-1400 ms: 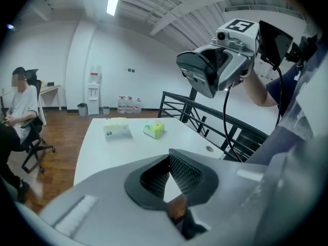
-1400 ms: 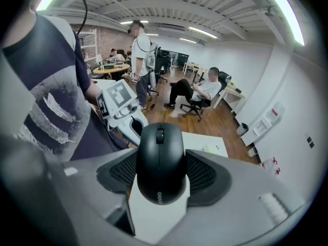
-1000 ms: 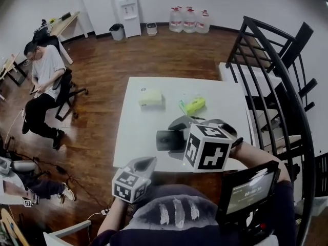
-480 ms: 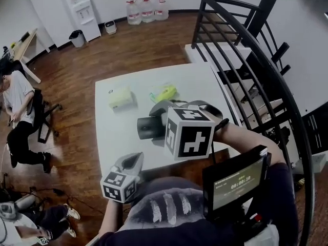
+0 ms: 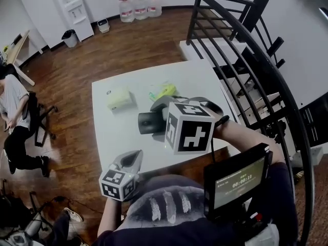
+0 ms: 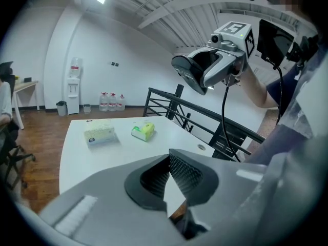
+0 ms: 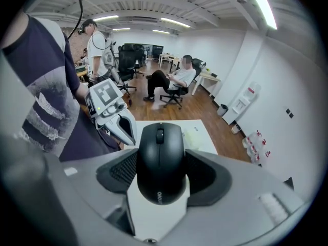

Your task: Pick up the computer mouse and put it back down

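Right gripper [image 5: 156,118] is clamped on the computer mouse [image 7: 160,158], one pad against each flank, nose pointing away from the camera. Mouse looks lifted clear of the desk [image 5: 118,132], over its near-right part. Left gripper [image 6: 169,160] has its pads together with nothing between them, parked by the near edge and out of the way.

Risks, as I read it:
- Mouse shell is smooth and tapered, and the pads only catch the sides. If the grip eases before touchdown, it could squirt forward and drop.
- Letting go while it's off the surface means a hard landing, possibly a bounce or flip.
- Position is close to the desk's near and right edges. A sloppy put-down there could send it onto the floor.
- Coming down tilted would land it on its nose or one side, so it should be levelled first.
- Collision risk is low. The pale tissue pack [image 5: 120,99] and the green wipes pack [image 5: 163,91] sit well apart, toward the far side.

Surface: plain white desk, flat, mostly bare, only those two packs on it.

Room: open office with a wood floor [image 5: 77,70], a black railing [image 5: 246,50] to the right, and water bottles [image 5: 137,6] beside a dispenser [image 5: 69,4] on the far wall. A person [image 5: 13,117] sits in a chair at far left, well away from the work.
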`<state>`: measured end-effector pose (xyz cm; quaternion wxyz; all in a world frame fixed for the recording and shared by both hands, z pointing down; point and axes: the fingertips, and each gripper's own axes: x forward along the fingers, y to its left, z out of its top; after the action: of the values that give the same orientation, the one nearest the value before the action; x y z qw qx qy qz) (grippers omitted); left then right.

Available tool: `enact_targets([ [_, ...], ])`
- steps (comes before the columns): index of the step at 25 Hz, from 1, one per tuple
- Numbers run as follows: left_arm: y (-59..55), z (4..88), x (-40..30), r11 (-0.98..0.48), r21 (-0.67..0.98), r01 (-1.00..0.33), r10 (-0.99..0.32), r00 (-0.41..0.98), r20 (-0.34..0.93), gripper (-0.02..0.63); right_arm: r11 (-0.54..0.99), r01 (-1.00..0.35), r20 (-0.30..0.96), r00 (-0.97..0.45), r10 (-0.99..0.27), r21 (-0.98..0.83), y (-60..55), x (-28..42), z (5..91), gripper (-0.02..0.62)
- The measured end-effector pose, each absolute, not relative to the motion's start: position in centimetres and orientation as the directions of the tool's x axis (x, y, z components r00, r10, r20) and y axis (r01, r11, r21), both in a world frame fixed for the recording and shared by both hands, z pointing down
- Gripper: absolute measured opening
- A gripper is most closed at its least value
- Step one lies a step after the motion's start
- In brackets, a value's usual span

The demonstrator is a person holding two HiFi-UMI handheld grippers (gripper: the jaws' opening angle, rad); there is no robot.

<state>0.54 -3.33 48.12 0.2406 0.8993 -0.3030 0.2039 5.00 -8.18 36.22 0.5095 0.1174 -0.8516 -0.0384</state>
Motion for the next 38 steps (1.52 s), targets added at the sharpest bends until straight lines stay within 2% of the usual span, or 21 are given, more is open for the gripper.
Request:
enact_targets([
  [10,-5.5,48.7,-2.4,-0.720,0.327,-0.613,-0.413,0.756,0.508,0.015,0.959,-0.222,0.868,-0.423,-0.260,0.179,-10.9,2.7,37.0,0.293],
  [21,-6.7,49.9,-6.3,-0.757,0.346,-0.555,-0.344,0.788,0.512,0.015,0.922,-0.352,0.871,-0.389,-0.299,0.160,-12.9,0.3,39.1,0.293],
  [27,-7.2,50.3,-5.5,-0.762,0.358,-0.539,-0.323,0.796,0.512,0.015,0.906,-0.401,0.878,-0.375,-0.299,0.137,-13.9,1.6,40.6,0.293],
  [38,-8.2,50.0,-3.7,-0.698,0.355,-0.622,-0.407,0.752,0.519,0.015,0.922,-0.379,0.881,-0.403,-0.246,0.084,-16.0,3.7,43.2,0.293],
])
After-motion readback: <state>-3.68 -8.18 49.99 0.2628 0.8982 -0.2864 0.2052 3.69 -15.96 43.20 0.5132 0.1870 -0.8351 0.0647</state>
